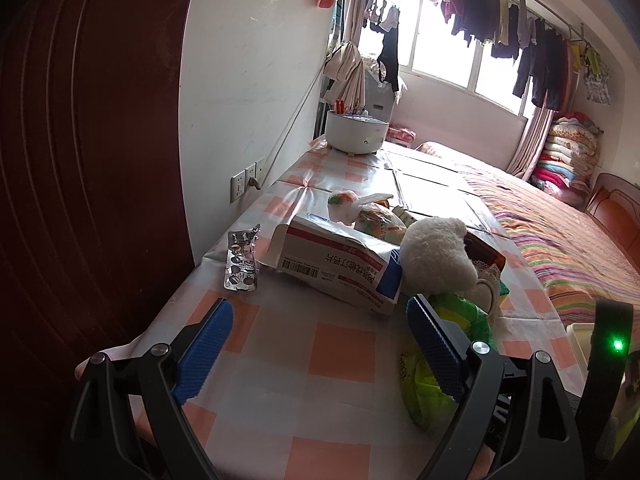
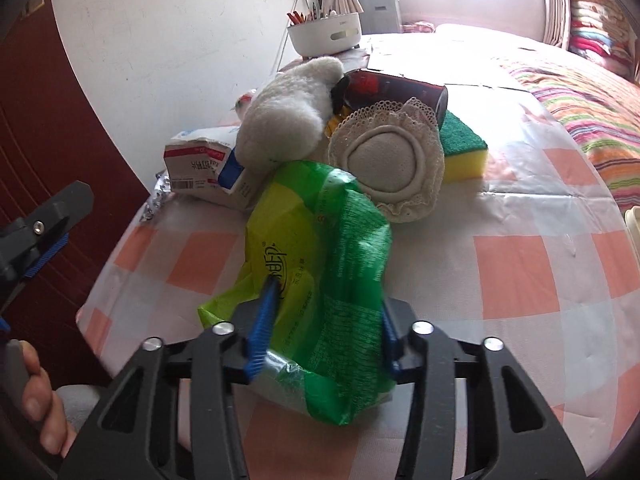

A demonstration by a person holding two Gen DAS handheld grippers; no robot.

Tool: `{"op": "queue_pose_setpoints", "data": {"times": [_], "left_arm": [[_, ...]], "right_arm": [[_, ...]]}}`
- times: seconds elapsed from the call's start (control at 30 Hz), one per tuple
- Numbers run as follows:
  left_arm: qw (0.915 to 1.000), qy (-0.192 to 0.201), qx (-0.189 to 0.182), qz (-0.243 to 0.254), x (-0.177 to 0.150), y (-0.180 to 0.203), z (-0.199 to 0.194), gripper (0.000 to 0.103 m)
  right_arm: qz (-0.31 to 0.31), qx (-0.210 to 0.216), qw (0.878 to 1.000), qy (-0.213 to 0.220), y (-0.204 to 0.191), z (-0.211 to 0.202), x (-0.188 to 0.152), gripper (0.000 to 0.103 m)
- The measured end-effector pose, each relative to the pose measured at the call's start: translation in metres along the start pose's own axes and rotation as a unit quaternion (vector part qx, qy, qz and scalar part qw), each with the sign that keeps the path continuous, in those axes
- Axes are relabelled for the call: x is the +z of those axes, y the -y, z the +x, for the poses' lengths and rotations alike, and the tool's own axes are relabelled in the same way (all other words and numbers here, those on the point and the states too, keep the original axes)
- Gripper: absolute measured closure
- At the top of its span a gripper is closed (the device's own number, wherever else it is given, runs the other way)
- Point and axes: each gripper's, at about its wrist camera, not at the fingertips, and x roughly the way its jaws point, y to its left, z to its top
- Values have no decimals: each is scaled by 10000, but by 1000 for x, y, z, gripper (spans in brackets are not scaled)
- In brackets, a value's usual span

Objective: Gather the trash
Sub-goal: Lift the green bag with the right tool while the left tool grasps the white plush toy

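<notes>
White medicine box (image 1: 340, 268) with barcode and "20"; green wrapper (image 2: 320, 280) print unreadable

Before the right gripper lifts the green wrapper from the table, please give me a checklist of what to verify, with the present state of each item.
1. Right gripper closed on the green wrapper: ok, both pads press its sides.
2. Grip deep enough: ok, the wrapper sits well between the fingers.
3. Wrapper free of neighbours: cannot tell, its far end reaches the lace pad and the medicine box.
4. Left gripper out of the way: ok, open and empty over the tablecloth.
5. Trash container ready: cannot tell, none clearly in view.
6. More trash left: not ok, the blister pack and the box remain.
</notes>
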Motion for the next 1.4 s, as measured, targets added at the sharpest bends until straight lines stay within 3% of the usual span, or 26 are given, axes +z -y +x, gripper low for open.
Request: {"op": "queue_pose_setpoints", "data": {"times": [0.23, 0.57, 0.87, 1.2, 1.4], "left_arm": [[9999, -104, -27, -46, -2, -1, 5, 17], [9997, -213, -134, 66, -4, 8, 9, 17], [9966, -262, -166, 766, 3, 52, 17, 17], [9862, -769, -376, 1420, 11, 114, 63, 17], [9821, -965, -217, 1601, 8, 131, 92, 17]], "right_arm": [[108, 159, 9996, 198, 14, -17, 0, 92], [301, 188, 9973, 646, 41, -51, 1, 93], [331, -102, 9924, 1177, 74, -97, 8, 93], [-568, -593, 9838, 1591, 78, -125, 47, 93], [-304, -358, 9870, 1538, 97, -127, 33, 92]]}}
